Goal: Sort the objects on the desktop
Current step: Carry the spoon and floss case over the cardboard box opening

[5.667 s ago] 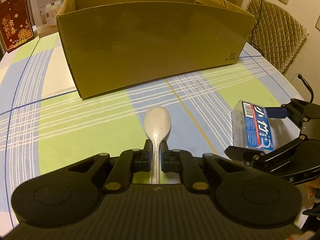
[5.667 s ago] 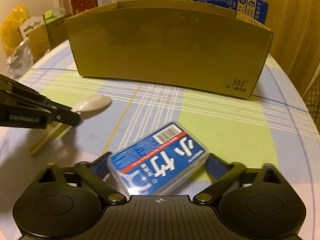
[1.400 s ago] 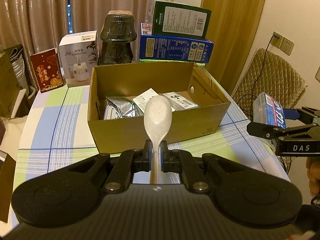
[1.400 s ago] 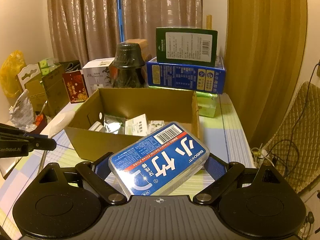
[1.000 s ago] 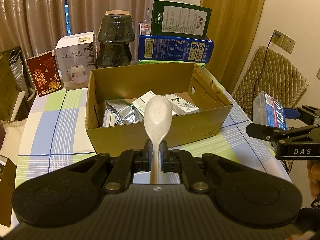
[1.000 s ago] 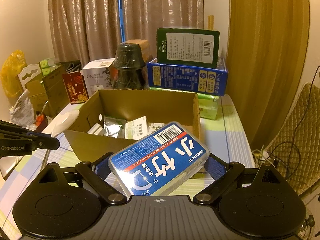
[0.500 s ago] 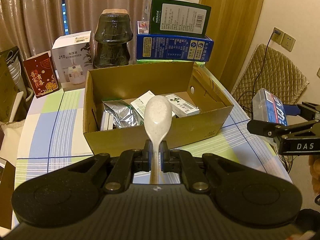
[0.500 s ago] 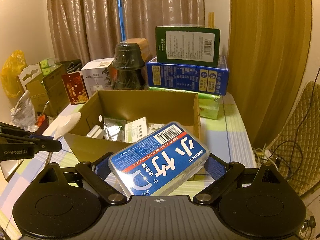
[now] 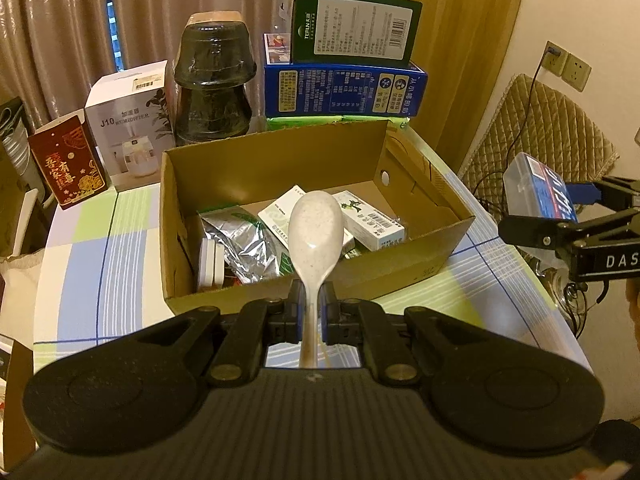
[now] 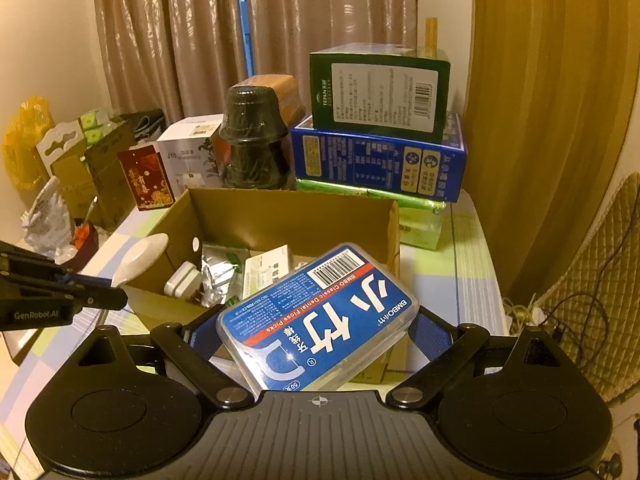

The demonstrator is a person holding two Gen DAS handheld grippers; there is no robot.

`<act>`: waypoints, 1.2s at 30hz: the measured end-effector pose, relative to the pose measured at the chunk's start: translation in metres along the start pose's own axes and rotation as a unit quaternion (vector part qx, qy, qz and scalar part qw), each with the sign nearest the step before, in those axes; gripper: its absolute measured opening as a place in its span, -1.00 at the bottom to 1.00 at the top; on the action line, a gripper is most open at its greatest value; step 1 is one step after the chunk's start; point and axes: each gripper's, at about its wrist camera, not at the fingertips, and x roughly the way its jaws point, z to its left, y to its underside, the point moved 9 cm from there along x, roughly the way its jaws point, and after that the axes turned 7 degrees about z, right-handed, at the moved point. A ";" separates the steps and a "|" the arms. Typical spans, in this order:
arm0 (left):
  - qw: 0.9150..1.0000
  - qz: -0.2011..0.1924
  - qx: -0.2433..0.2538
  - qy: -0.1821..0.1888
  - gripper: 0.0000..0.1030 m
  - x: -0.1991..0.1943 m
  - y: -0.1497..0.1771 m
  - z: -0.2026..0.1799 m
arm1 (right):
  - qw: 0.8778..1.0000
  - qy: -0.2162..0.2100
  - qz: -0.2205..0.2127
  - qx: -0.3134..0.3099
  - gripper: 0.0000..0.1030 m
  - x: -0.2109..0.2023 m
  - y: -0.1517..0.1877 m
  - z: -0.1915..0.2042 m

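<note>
Left tongs are clenched on a pale spoon, its bowl raised before the open cardboard box on the counter. Right tongs grasp a blue floss box wide, near the cardboard box's right end.

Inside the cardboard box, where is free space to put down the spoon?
The cardboard box is crowded at its front: foil pouch, white packets. Bare floor shows along the back wall. The tablecloth left of it is also bare.
</note>
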 end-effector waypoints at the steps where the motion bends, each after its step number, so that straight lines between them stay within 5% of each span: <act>1: 1.000 0.002 0.001 0.000 -0.91 0.001 -0.002 0.001 | 1.000 0.000 0.002 -0.002 0.79 0.001 -0.002 0.000; 36: 0.998 0.061 -0.001 0.006 -0.91 0.062 -0.063 0.039 | 0.998 -0.002 0.044 -0.047 0.79 0.068 -0.054 -0.006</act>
